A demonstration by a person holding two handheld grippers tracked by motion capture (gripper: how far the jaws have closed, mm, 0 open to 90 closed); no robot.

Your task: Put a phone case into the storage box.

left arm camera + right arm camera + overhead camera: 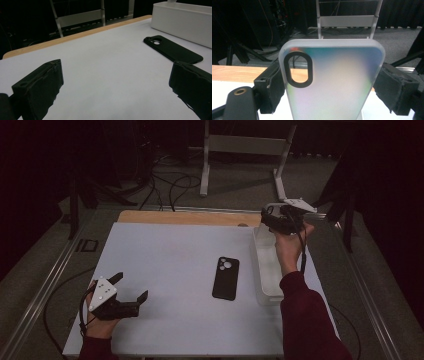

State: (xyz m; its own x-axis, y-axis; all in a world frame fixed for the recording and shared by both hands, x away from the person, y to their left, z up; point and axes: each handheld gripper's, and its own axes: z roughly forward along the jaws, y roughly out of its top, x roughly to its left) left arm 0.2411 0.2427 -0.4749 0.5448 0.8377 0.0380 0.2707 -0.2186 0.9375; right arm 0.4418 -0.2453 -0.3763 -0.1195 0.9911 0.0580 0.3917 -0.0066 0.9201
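A frosted, iridescent phone case (337, 85) with a black-ringed camera cut-out stands upright between the jaws of my right gripper (333, 91), which is shut on its sides. That gripper (276, 220) hovers over the far end of a white bin (266, 287) at the table's right. On the white mat, left of the bin, a black phone case (226, 278) lies flat, camera hole away from me. My left gripper (131, 286) rests low at the near left, open and holding nothing. From it, the black case (172, 48) lies ahead to the right, with the bin (182, 20) beyond.
The white mat (165, 265) covers most of a wooden table, whose bare strip (190, 217) runs along the far edge. Behind the table, a white metal stand (245, 145) and loose cables (170, 185) sit on the grey floor.
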